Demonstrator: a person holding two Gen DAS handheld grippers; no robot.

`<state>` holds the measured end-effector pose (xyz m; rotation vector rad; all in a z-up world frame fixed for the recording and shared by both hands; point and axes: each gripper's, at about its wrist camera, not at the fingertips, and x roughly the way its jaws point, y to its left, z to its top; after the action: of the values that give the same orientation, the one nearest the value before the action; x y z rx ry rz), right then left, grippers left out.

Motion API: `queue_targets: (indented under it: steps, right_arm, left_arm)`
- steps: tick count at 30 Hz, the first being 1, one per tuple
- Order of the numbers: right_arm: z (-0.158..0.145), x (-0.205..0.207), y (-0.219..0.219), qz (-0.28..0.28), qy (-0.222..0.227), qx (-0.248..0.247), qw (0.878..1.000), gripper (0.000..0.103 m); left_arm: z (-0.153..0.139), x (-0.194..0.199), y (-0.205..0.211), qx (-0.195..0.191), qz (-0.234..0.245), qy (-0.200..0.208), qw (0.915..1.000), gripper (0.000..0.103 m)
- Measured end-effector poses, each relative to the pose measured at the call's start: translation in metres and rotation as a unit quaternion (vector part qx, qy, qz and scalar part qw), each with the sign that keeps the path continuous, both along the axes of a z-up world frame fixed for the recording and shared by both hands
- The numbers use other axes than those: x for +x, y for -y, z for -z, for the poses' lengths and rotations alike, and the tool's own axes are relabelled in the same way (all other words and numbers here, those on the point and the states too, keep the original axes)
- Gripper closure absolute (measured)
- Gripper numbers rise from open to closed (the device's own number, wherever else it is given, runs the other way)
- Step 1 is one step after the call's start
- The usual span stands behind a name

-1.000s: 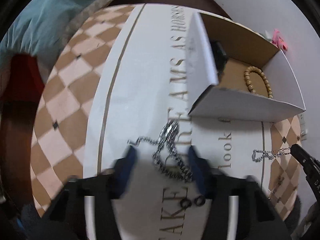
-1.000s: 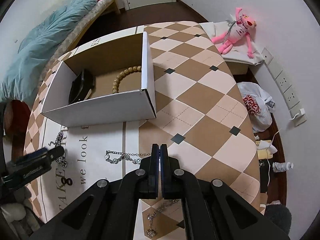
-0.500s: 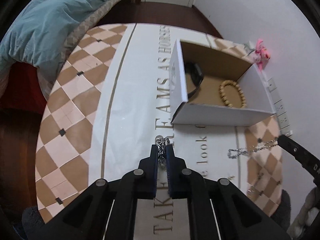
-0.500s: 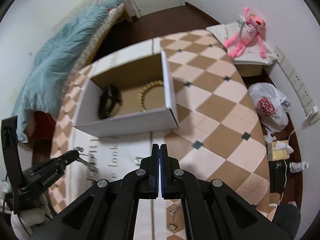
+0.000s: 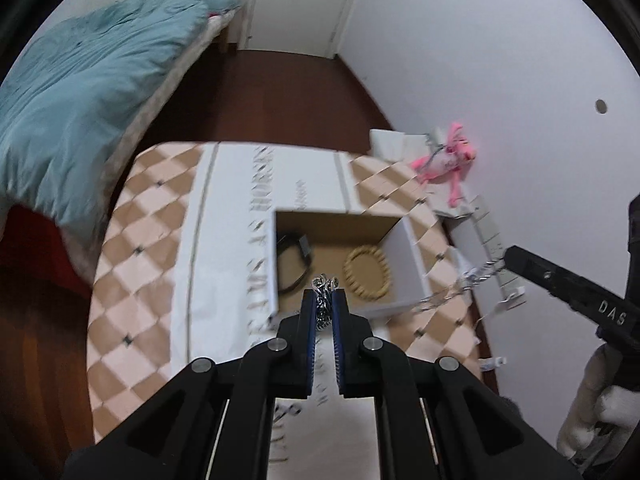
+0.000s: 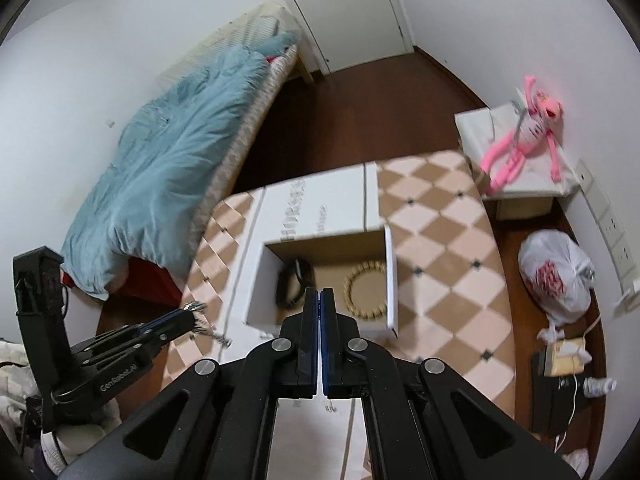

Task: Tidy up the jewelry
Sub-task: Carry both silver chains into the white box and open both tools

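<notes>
An open white cardboard box (image 5: 408, 252) (image 6: 320, 312) stands on the checkered table and holds a black watch (image 5: 294, 258) (image 6: 292, 284) and a wooden bead bracelet (image 5: 367, 273) (image 6: 365, 292). My left gripper (image 5: 325, 294) is shut on a thick silver chain (image 5: 325, 285), raised above the table near the box's front edge; it also shows in the right wrist view (image 6: 188, 312). My right gripper (image 6: 320, 294) is shut, and a thin silver chain (image 5: 460, 288) hangs from its tip (image 5: 508, 258) to the right of the box.
A white runner with lettering (image 5: 232, 240) covers the table's middle. A bed with a blue quilt (image 6: 168, 168) lies to the left. A pink plush toy (image 6: 524, 136) sits on a white box at the right; a plastic bag (image 6: 556, 276) lies on the floor.
Both grippers have risen well above the table, each lifting its chain. The left gripper, open around its chain a second ago, closed on it. The view now looks down into the box.
</notes>
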<state>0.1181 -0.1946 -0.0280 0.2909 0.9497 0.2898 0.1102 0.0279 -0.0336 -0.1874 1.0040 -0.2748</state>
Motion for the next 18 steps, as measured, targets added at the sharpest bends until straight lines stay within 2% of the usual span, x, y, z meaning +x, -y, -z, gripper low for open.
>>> queue_targets:
  steps: [2, 4, 9, 16, 18]
  right_arm:
    - [-0.001, 0.013, -0.003, -0.007, -0.004, -0.002, 1.000, 0.102]
    - [0.005, 0.028, -0.008, -0.014, -0.016, -0.010, 1.000, 0.102]
    - [0.034, 0.063, -0.017, -0.029, -0.054, -0.030, 0.998, 0.102]
    - [0.070, 0.094, -0.021, -0.039, -0.092, -0.051, 0.994, 0.102]
    - [0.081, 0.104, -0.023, -0.052, -0.111, -0.044, 0.991, 0.102]
  left_arm:
    - [-0.001, 0.014, 0.007, 0.000, 0.009, -0.001, 1.0000, 0.098]
    - [0.006, 0.031, 0.014, -0.007, 0.019, -0.020, 0.9996, 0.098]
    - [0.034, 0.065, 0.029, -0.012, 0.034, -0.066, 0.9972, 0.098]
    - [0.066, 0.097, 0.039, -0.027, 0.035, -0.118, 0.9921, 0.097]
    - [0.068, 0.106, 0.039, -0.016, 0.019, -0.125, 0.9918, 0.097]
